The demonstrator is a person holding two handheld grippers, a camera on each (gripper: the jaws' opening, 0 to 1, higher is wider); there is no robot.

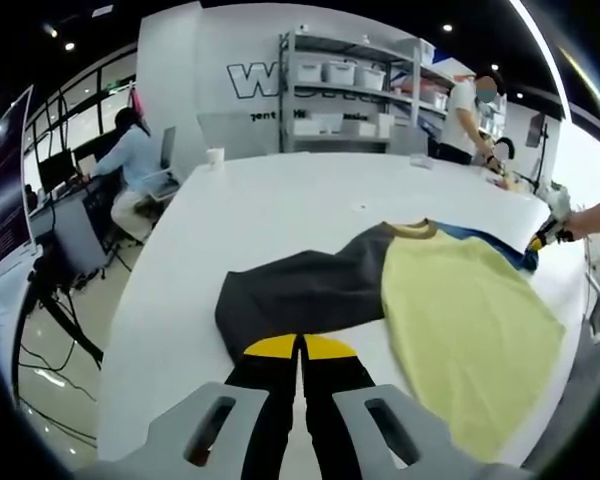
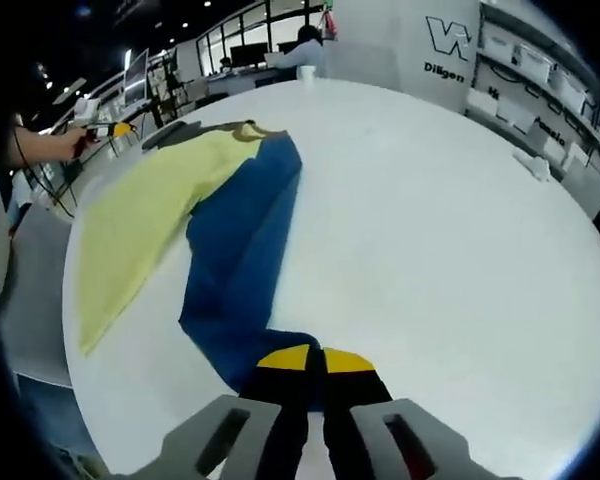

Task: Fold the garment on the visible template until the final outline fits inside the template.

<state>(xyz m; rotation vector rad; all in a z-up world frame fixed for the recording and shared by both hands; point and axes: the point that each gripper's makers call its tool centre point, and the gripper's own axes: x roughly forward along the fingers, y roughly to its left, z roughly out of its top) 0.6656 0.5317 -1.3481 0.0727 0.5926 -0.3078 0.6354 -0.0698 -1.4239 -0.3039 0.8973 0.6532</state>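
Nearest in the left gripper view, left gripper pinched shut on the dark sleeve; in the right gripper view, right gripper pinched shut on the blue sleeve. Beyond, shirt spread flat on the white table, yellow body between the 2 sleeves, no template outline discernible. Best to lift both sleeves together, carry them inward over the yellow panel, keep the cloth taut and lay the edges level.

A large dark letter W on the white back wall begins a word cut off by a shelving unit. In the right gripper view the wall logo shows W, with smaller lettering beneath too blurred to read reliably
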